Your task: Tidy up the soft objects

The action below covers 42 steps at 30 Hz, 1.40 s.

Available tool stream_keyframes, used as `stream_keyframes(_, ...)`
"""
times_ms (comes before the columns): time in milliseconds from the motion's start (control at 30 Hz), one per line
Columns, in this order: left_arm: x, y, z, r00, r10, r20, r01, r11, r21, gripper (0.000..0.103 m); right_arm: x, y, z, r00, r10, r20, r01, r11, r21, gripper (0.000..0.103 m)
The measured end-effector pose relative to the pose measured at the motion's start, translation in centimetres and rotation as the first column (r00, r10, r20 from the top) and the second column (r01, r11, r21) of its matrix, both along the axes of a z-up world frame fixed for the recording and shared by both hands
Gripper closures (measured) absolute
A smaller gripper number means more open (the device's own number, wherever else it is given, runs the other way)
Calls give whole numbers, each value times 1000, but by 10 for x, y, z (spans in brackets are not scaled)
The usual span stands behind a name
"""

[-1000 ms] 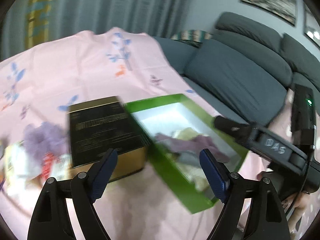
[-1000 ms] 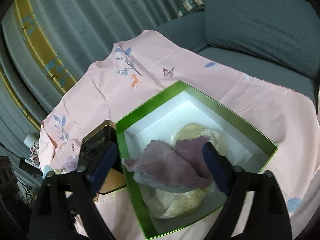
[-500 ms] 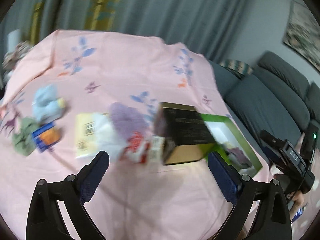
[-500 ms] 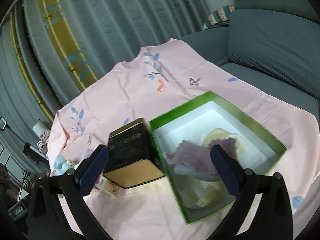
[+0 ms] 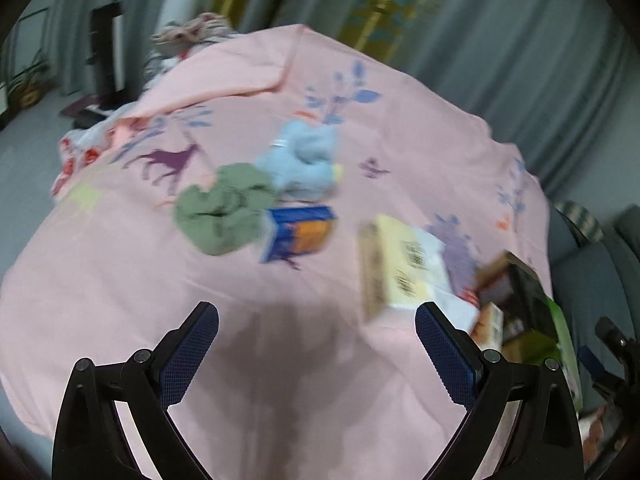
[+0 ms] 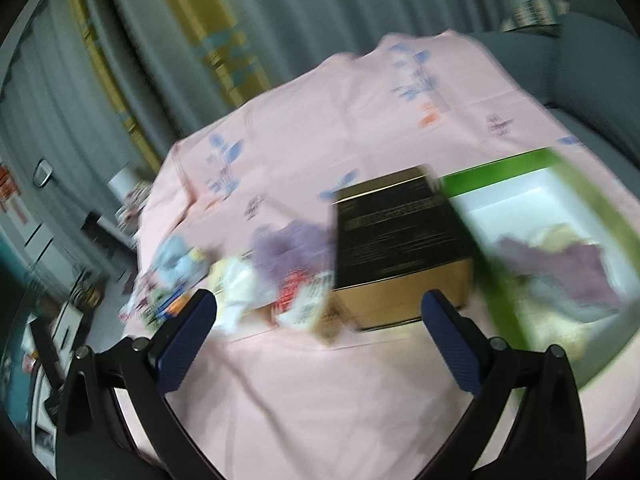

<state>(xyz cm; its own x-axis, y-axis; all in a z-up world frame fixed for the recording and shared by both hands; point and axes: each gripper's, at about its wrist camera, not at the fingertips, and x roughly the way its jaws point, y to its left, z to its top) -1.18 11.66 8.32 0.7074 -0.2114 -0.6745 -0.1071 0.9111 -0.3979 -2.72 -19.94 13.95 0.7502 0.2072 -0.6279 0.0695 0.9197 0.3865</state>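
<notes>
My left gripper (image 5: 316, 320) hangs open above bare pink cloth, nothing between its fingers. Beyond it lie a green soft bundle (image 5: 224, 208) and a light blue soft toy (image 5: 304, 156), side by side. A lilac soft piece (image 5: 456, 252) sits further right behind a pale box. My right gripper (image 6: 320, 312) is open and empty too, in front of a black and gold box (image 6: 400, 236). At the right stands the green box (image 6: 592, 204) with a purple cloth (image 6: 560, 264) and a cream soft thing inside. Lilac fluff (image 6: 288, 248) and the blue toy (image 6: 176, 260) lie to the left.
A blue and orange carton (image 5: 300, 232) and a pale yellow box (image 5: 400, 272) lie on the pink sheet (image 5: 120, 280). Small packets (image 6: 304, 304) crowd beside the black box. Grey curtains stand behind, a grey sofa (image 6: 592, 60) at the right, a white lamp (image 5: 176, 8) far left.
Both views have swung left, away from the green box, toward the loose items. The left gripper's jaws widened. The purple cloth lies in the green box as before.
</notes>
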Motion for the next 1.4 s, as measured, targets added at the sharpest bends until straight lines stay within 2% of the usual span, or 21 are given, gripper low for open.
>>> stream_keyframes(67,0,13,-4,999,50,-19,-51,998,-29,4,16,25,-3,997,74,-25,-73,997,17,1)
stream_keyframes(133,1,24,-11,998,51,-42,-55,994,-90,4,40,61,-7,982,177,-59,-176,984,20,2)
stream_keyframes(200,2,29,-14,996,60,-64,-66,992,-109,4,66,97,-13,960,265,-92,-262,964,36,2)
stream_keyframes(267,1,33,-15,994,88,-70,-94,992,-80,5,88,127,-20,941,315,-122,-312,949,40,3)
stream_keyframes(367,1,35,-12,991,122,-59,-122,993,3,5,131,180,-39,904,380,-198,-385,923,12,2)
stream_keyframes(500,6,47,-18,977,194,-85,-188,979,75,5,169,228,-64,860,420,-289,-452,890,-53,3)
stream_keyframes(633,11,59,-26,973,193,-128,-190,981,37,5,191,255,-84,828,437,-351,-498,861,-102,4)
stream_keyframes(667,11,61,-26,974,188,-129,-186,982,26,5,196,262,-93,814,443,-375,-514,851,-108,4)
stream_keyframes(767,12,63,-25,974,187,-131,-185,982,26,5,205,268,-106,799,441,-408,-530,838,-131,6)
stream_keyframes(867,11,67,-23,968,217,-128,-212,976,52,5,212,270,-123,773,449,-449,-534,841,-79,13)
stream_keyframes(900,11,67,-22,969,216,-124,-211,976,50,5,213,269,-126,780,426,-458,-526,843,-112,24)
stream_keyframes(933,10,68,-21,969,215,-121,-211,976,47,5,213,270,-127,785,430,-446,-531,838,-125,26)
stream_keyframes(1067,8,69,-19,971,214,-107,-212,977,34,5,202,261,-118,803,440,-403,-519,848,-109,29)
stream_keyframes(1200,7,63,-16,975,198,-100,-194,980,43,5,168,239,-91,824,466,-321,-516,852,-87,29)
stream_keyframes(1300,5,59,-13,978,191,-88,-187,981,45,5,134,210,-71,867,431,-250,-465,880,-96,29)
stream_keyframes(1400,3,52,-11,980,180,-80,-176,983,50,5,97,180,-62,912,363,-190,-392,909,-143,28)
